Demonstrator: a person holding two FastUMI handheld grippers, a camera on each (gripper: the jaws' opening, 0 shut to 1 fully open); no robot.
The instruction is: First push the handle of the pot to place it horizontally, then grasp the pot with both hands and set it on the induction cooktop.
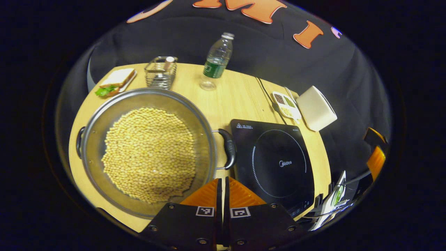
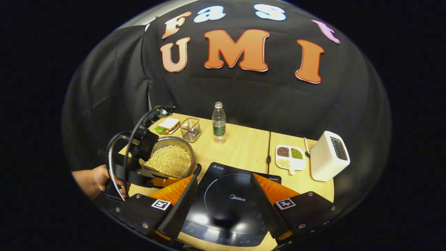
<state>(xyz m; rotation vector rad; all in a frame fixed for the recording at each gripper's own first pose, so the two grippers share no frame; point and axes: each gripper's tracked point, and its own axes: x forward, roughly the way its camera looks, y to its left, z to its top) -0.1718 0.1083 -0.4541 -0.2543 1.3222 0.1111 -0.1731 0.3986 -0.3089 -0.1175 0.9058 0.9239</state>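
Wooden table [image 2: 244,146] under everything, dark cloth wall behind. On the table toward 9 o'clock in the left gripper view, a wide steel pot [image 1: 146,150] heaped with pale beans [image 1: 150,155], one black side handle [image 1: 229,148] pointing at 3 o'clock and just beside the edge of the black cooktop [image 1: 275,164], another handle at the pot's 9 o'clock rim. Pot resting on the table, not on the cooktop. Same pot [image 2: 170,158] seen in the right gripper view at 10 o'clock of the cooktop [image 2: 230,202].

At 2 o'clock of the cooktop, a white toaster [image 2: 327,160], with a small divided dish [image 2: 289,157] of dark, green and pale grains just beside it at its 9 o'clock. Toward 12 o'clock, a clear water bottle [image 2: 218,123] standing upright, a wire basket [image 2: 190,129] near it at 9 o'clock, then a sandwich on a plate [image 2: 168,125].

Left tongs [image 1: 223,195] closed, fingers pressed together with nothing between, hovering by the pot's near rim at 5 o'clock. Right tongs [image 2: 223,195] spread wide open above the cooktop, empty. A hand [image 2: 95,179] at 9 o'clock in the right gripper view, holding the left tool.
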